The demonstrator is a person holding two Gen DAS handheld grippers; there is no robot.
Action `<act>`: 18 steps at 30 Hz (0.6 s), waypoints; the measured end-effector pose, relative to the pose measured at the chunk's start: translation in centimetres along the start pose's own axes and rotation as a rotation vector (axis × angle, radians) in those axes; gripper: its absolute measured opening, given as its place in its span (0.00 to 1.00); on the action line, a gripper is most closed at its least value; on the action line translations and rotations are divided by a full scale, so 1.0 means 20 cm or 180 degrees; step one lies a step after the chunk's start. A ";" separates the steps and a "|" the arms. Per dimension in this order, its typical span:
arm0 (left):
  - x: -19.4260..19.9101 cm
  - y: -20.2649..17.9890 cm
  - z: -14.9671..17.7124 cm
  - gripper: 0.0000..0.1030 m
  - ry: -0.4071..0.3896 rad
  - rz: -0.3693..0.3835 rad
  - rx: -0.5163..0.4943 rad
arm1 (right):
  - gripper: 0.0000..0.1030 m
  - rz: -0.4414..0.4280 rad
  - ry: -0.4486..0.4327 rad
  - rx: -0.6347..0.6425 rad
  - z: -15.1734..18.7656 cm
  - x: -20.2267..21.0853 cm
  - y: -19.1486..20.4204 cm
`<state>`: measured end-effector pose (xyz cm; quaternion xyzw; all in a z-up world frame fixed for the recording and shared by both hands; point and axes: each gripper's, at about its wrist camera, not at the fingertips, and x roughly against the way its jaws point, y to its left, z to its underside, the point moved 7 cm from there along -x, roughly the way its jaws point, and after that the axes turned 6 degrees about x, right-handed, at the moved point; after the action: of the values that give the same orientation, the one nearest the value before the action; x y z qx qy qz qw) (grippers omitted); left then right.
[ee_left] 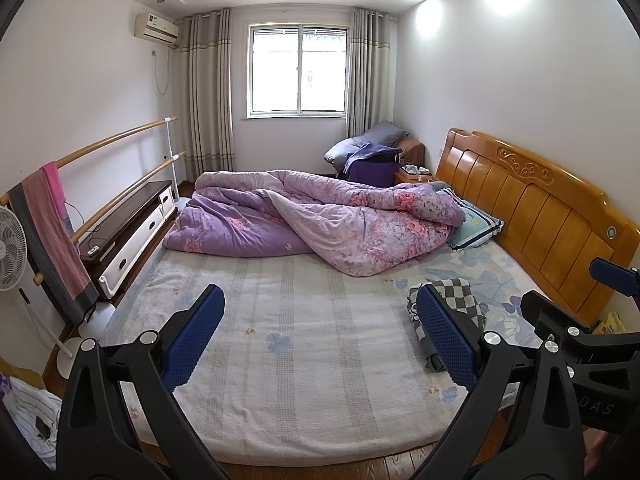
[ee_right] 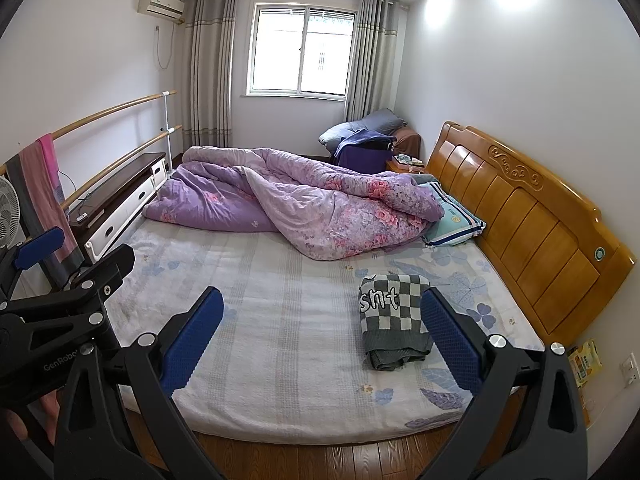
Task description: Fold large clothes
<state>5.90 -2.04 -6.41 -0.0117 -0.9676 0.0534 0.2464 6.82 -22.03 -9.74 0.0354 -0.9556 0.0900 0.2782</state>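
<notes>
A grey-and-white checkered garment point(ee_right: 394, 320) lies folded in a compact bundle on the bed's pale sheet point(ee_right: 288, 320), near the right side by the headboard. It also shows in the left wrist view point(ee_left: 452, 304), partly hidden behind my left gripper's right finger. My left gripper point(ee_left: 320, 340) is open and empty, held above the near part of the bed. My right gripper point(ee_right: 322, 340) is open and empty, with the garment just left of its right finger point(ee_right: 452, 340). Each gripper shows in the other's view, at the frame edge.
A rumpled purple floral quilt point(ee_right: 304, 204) covers the far half of the bed, with a pillow point(ee_right: 452, 220) by the wooden headboard point(ee_right: 528, 220). A low cabinet point(ee_right: 120, 200), rails with towels and a fan stand left. Wooden floor point(ee_right: 320, 456) runs along the bed's near edge.
</notes>
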 end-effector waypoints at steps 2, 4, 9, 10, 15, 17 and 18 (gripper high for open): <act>0.00 0.00 0.00 0.94 0.0001 -0.0001 0.0000 | 0.93 0.0002 0.0001 0.0000 0.00 0.00 0.00; -0.01 0.01 0.00 0.94 0.0009 0.0006 -0.0004 | 0.93 -0.0003 0.0005 0.0000 0.00 -0.01 0.00; -0.02 0.02 0.00 0.94 0.0012 0.0007 -0.0005 | 0.93 -0.0005 0.0003 0.0003 0.00 -0.01 -0.01; -0.01 0.02 0.00 0.94 0.0012 0.0010 -0.0006 | 0.93 -0.0003 0.0004 0.0008 0.00 -0.02 -0.01; -0.03 0.03 0.01 0.94 0.0028 0.0014 -0.0009 | 0.93 -0.0010 0.0014 0.0004 0.00 -0.02 -0.02; -0.03 0.03 0.01 0.94 0.0029 0.0016 -0.0007 | 0.93 -0.0007 0.0017 0.0000 0.01 -0.02 -0.02; -0.03 0.04 0.01 0.94 0.0032 0.0018 -0.0008 | 0.93 -0.0008 0.0020 -0.0003 0.02 -0.02 -0.03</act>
<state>6.38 -1.37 -7.00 -0.0150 -0.9664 0.0529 0.2511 7.03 -22.67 -10.11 0.0362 -0.9547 0.0893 0.2814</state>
